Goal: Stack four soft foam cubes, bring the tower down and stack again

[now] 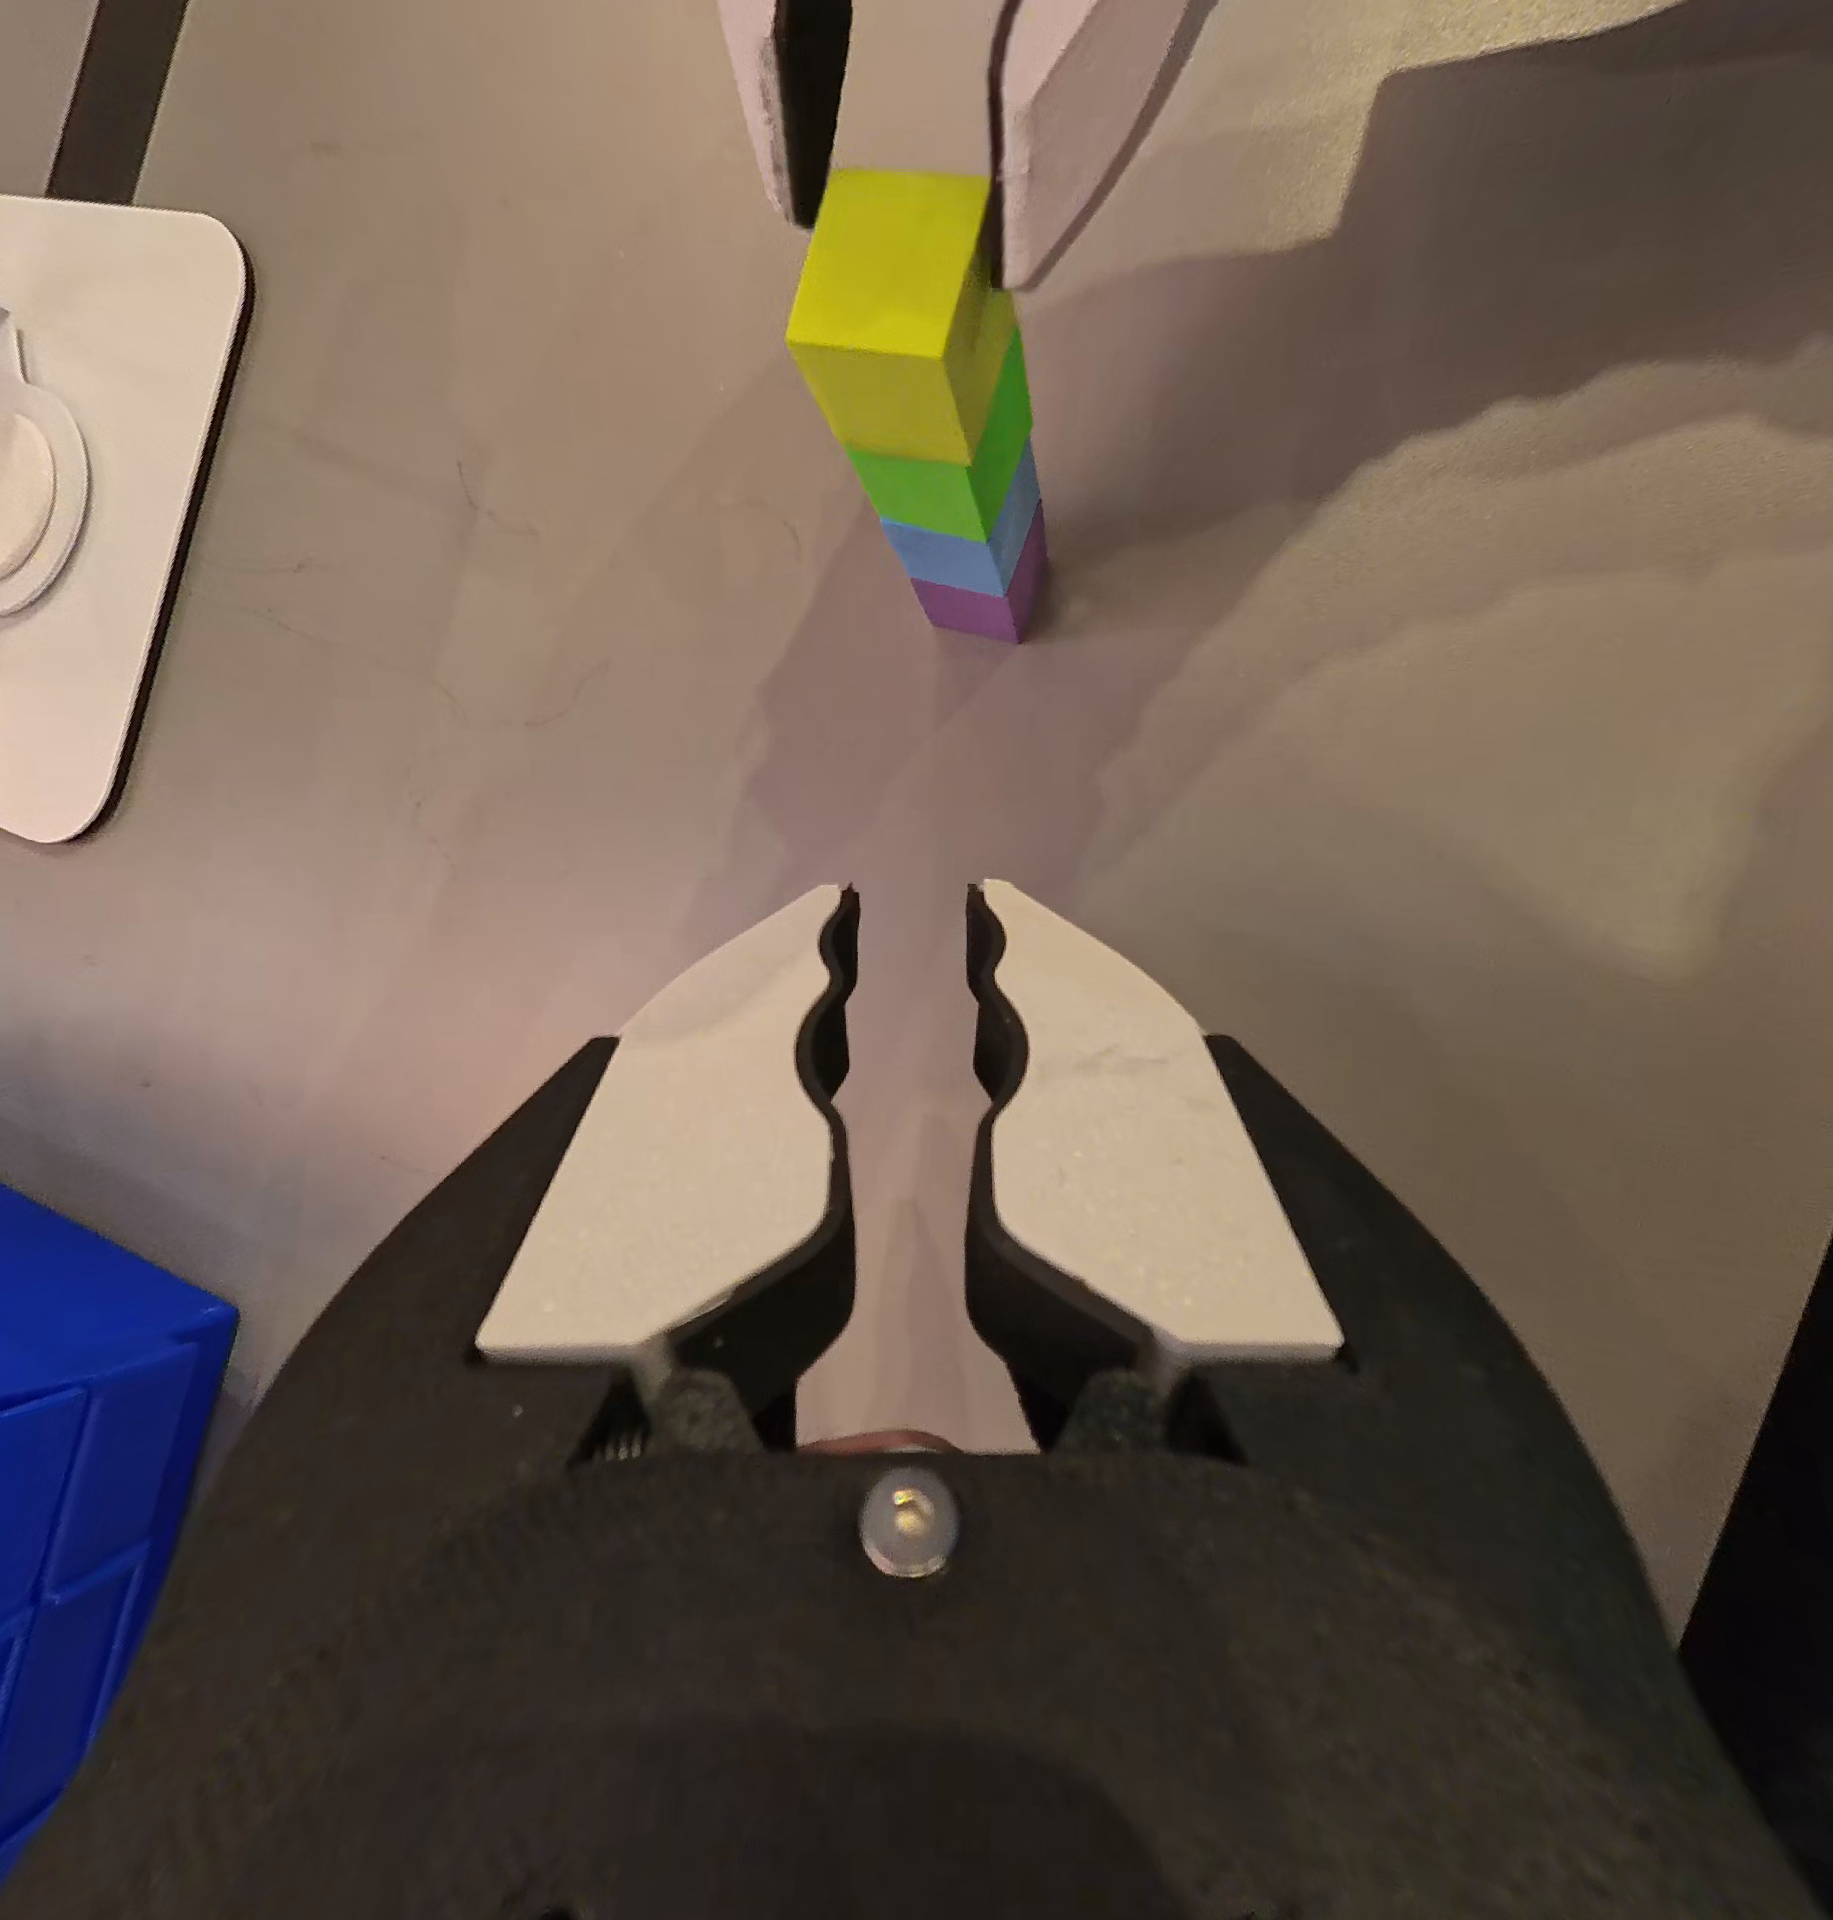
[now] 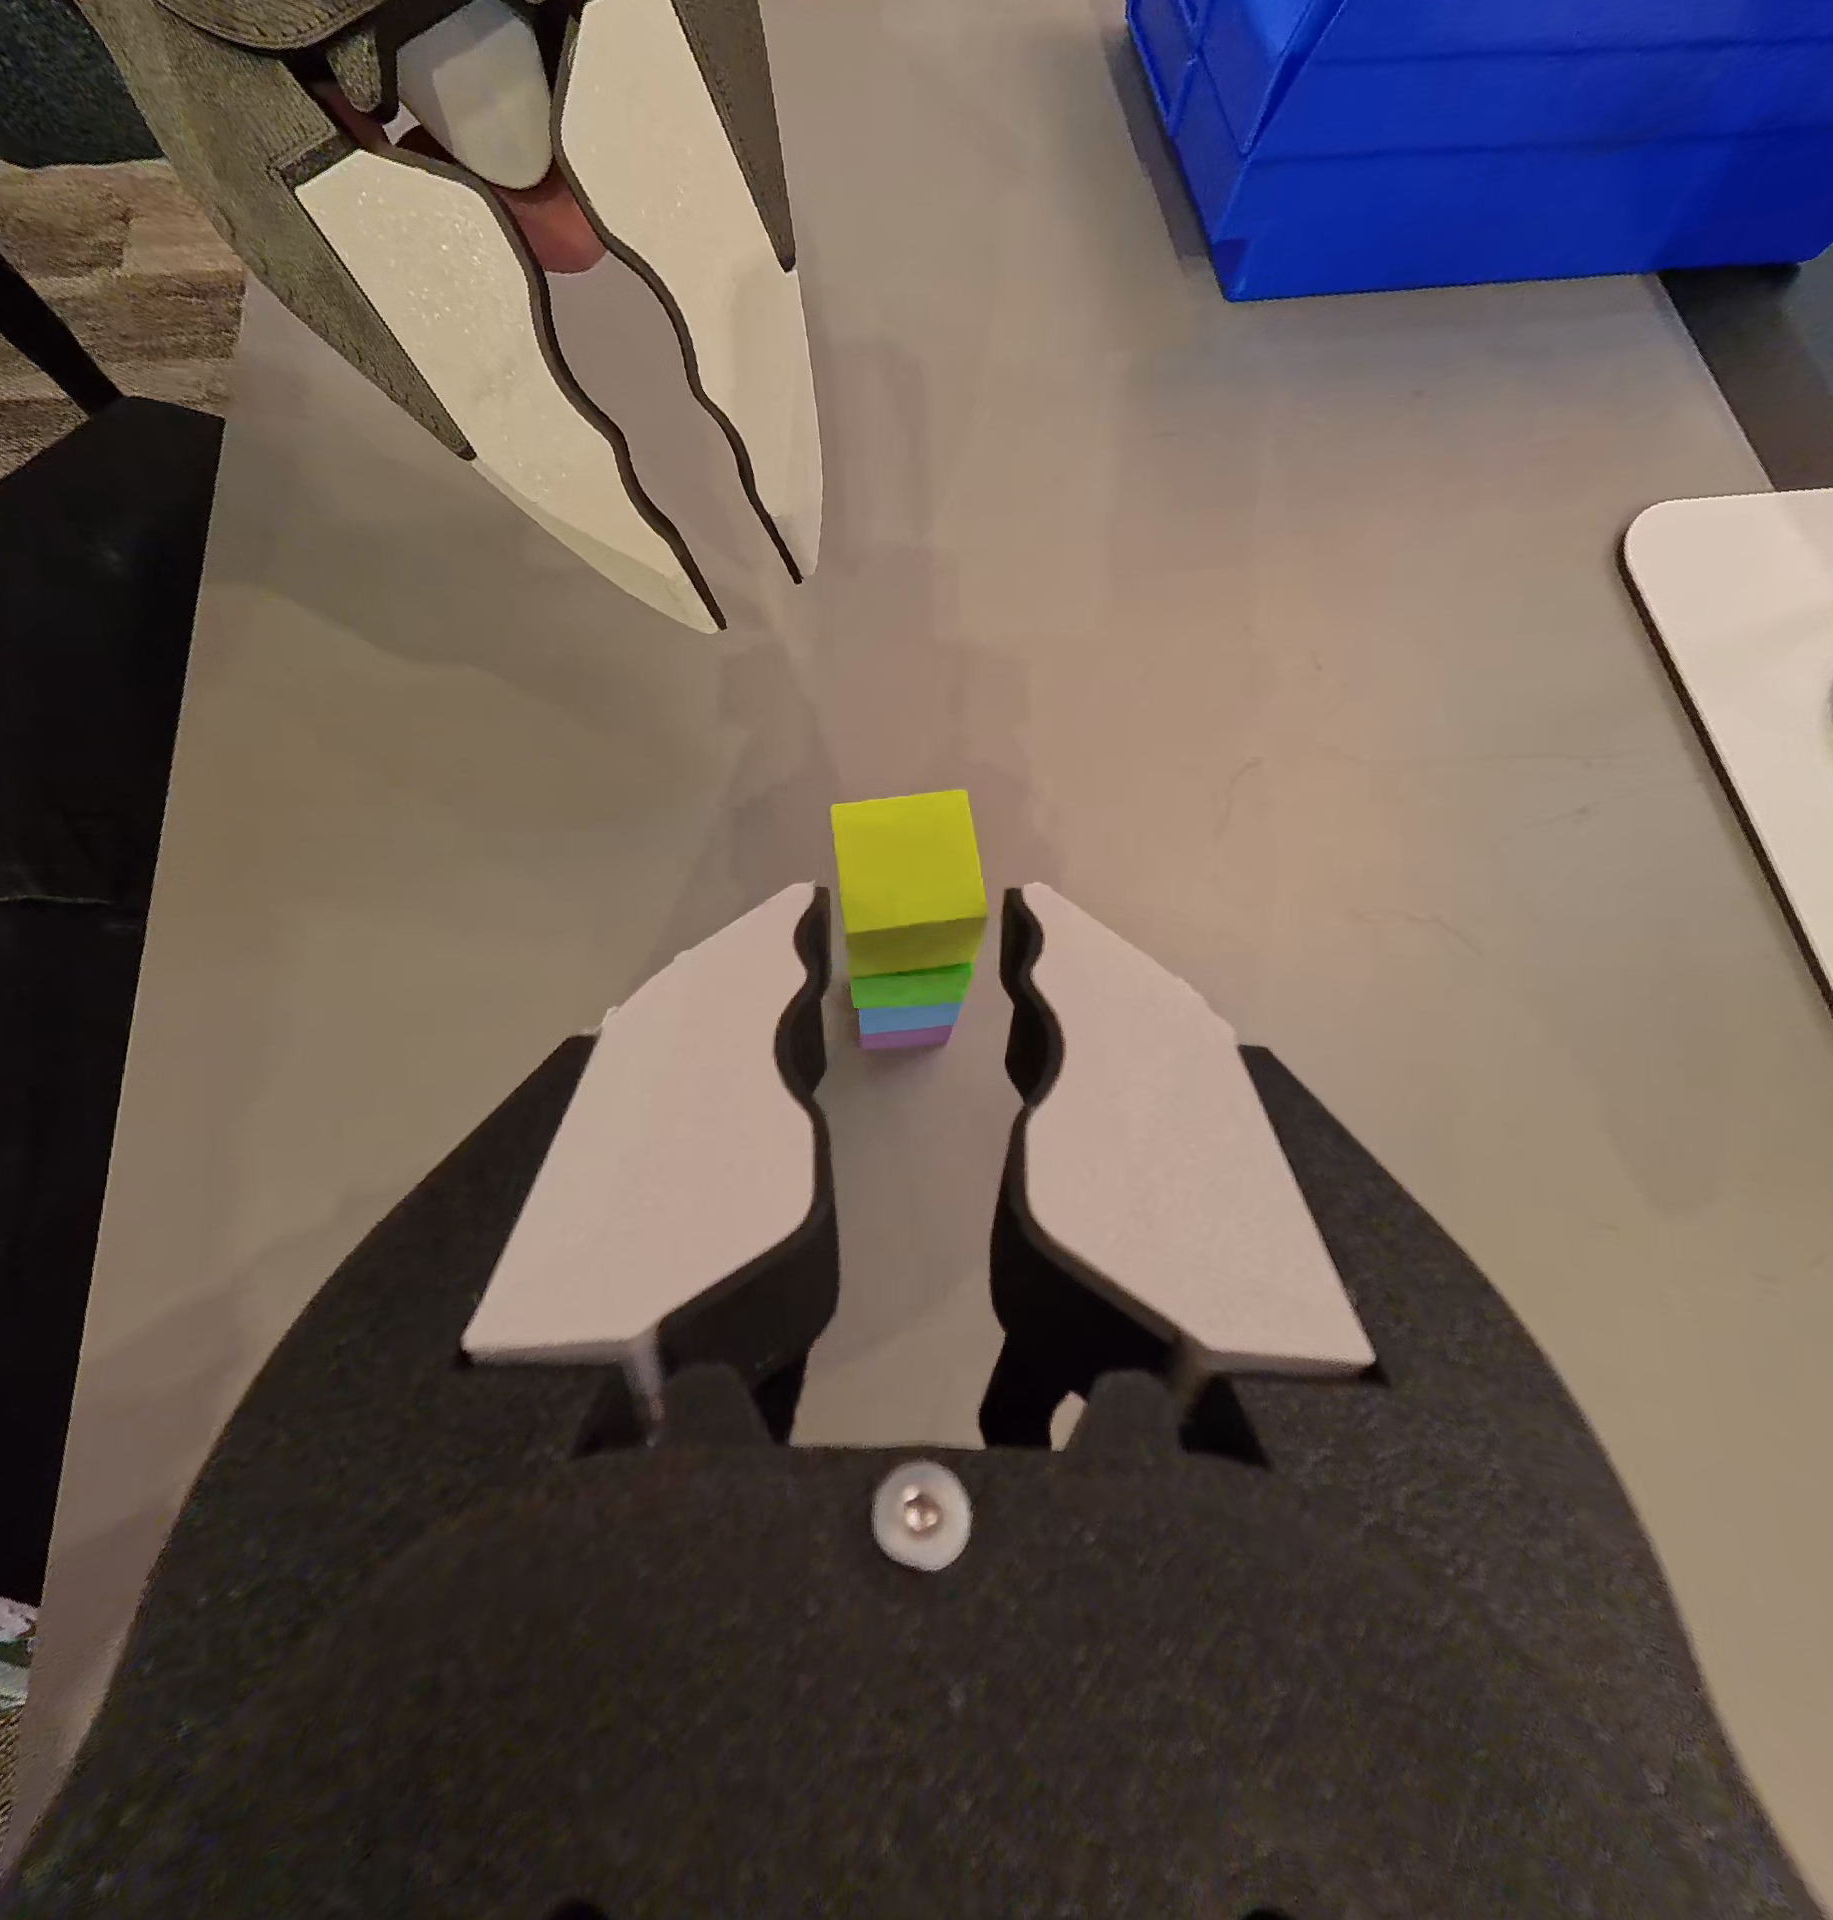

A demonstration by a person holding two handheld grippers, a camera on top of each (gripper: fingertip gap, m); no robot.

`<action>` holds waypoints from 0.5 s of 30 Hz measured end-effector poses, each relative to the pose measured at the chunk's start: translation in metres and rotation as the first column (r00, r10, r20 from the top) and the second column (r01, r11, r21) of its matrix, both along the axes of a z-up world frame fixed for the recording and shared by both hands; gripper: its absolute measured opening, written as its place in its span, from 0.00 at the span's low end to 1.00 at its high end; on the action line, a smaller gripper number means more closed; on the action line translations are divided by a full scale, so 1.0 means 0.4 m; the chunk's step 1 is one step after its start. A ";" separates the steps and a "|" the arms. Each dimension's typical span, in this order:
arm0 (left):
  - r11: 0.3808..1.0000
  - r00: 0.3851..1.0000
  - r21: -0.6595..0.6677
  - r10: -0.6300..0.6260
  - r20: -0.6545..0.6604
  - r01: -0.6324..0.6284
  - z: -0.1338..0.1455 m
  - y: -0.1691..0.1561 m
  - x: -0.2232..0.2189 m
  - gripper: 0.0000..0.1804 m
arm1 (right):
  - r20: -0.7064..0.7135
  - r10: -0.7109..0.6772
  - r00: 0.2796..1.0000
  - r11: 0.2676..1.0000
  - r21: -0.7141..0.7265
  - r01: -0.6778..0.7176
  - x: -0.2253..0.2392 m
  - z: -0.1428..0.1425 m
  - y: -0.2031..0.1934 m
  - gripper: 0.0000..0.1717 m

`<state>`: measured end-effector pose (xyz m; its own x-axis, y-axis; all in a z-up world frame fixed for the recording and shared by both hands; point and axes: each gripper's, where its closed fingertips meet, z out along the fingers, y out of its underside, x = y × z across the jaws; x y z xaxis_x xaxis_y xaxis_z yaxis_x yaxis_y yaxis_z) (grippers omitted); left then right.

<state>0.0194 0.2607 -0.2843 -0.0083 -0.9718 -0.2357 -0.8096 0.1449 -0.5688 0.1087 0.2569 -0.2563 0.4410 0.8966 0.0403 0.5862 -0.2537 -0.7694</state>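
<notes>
A tower of four foam cubes stands on the grey table [image 1: 476, 675]: yellow [image 1: 891, 301] on top, then green [image 1: 922, 488], blue [image 1: 943, 556] and purple [image 1: 974, 608] at the bottom. In the right wrist view the yellow cube [image 2: 907, 868] sits between the fingertips of my right gripper [image 2: 912, 894]. A narrow gap shows on each side, so the pads do not press on it and the gripper is open. It comes down over the tower's top in the left wrist view [image 1: 907, 244]. My left gripper [image 1: 912, 888] is open and empty, a short way back from the tower; it also shows in the right wrist view [image 2: 761, 597].
A blue bin [image 1: 50, 1455] stands at the left, seen at the top right in the right wrist view [image 2: 1514, 135]. A white mat with rounded corners [image 1: 81, 499] lies beside it [image 2: 1764, 707]. The table's edge runs down the left of the right wrist view [image 2: 200, 644]. Tip to tip, the grippers are about 10 cm apart.
</notes>
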 end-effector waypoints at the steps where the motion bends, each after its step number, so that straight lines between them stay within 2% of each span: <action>1: 1.000 1.000 -0.001 0.000 0.000 0.000 0.000 -0.001 0.000 0.11 | 0.001 0.000 1.000 1.000 -0.001 0.000 -0.001 -0.001 0.000 0.19; 10: 1.000 0.999 -0.005 0.005 0.034 -0.005 0.020 0.001 0.007 0.11 | -0.028 -0.025 0.999 1.000 0.015 0.026 0.017 0.029 -0.004 0.22; 15: 1.000 0.998 -0.004 -0.004 0.061 0.005 0.039 -0.009 0.026 0.12 | -0.016 -0.023 1.000 1.000 0.006 0.023 -0.001 0.010 -0.003 0.25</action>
